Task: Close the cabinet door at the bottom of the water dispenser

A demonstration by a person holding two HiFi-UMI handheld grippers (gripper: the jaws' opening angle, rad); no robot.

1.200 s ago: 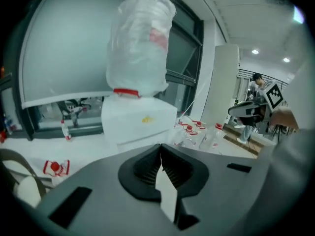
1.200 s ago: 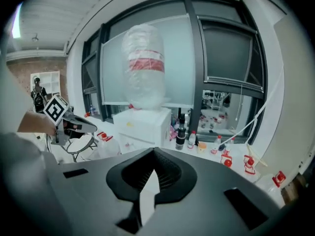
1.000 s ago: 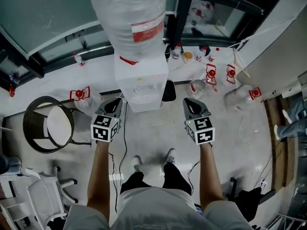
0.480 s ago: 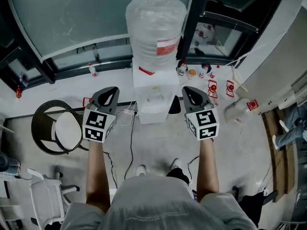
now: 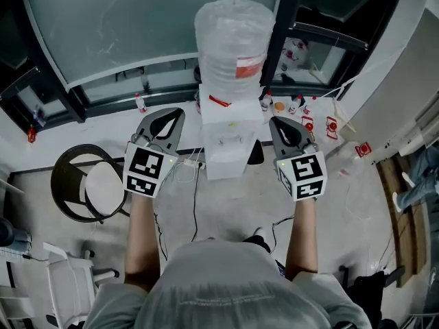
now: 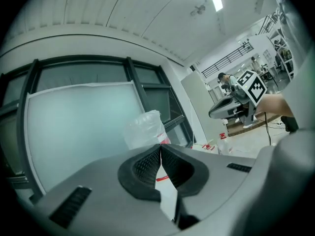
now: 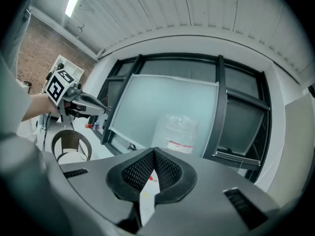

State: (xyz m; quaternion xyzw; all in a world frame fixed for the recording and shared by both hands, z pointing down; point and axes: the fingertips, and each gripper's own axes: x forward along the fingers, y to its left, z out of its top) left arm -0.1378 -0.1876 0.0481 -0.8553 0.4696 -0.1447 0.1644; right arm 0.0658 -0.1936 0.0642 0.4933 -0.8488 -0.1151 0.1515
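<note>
Left to right: wicker chair (image 5: 86,184); left gripper (image 5: 173,114), jaws together on nothing; water dispenser (image 5: 230,142), whose bottom cabinet door is hidden below its top in every view; right gripper (image 5: 279,122), likewise closed and empty. Both grippers flank the dispenser's top. Best practice, as judged: check the door low down, then push it flat with closed tips until it seats.

I see open floor (image 5: 233,204) straight ahead, up to the water dispenser (image 5: 226,149). A wicker chair (image 5: 75,184) blocks the left, cables (image 5: 195,204) trail across the floor near it, and bottles (image 5: 332,124) clutter the right.
</note>
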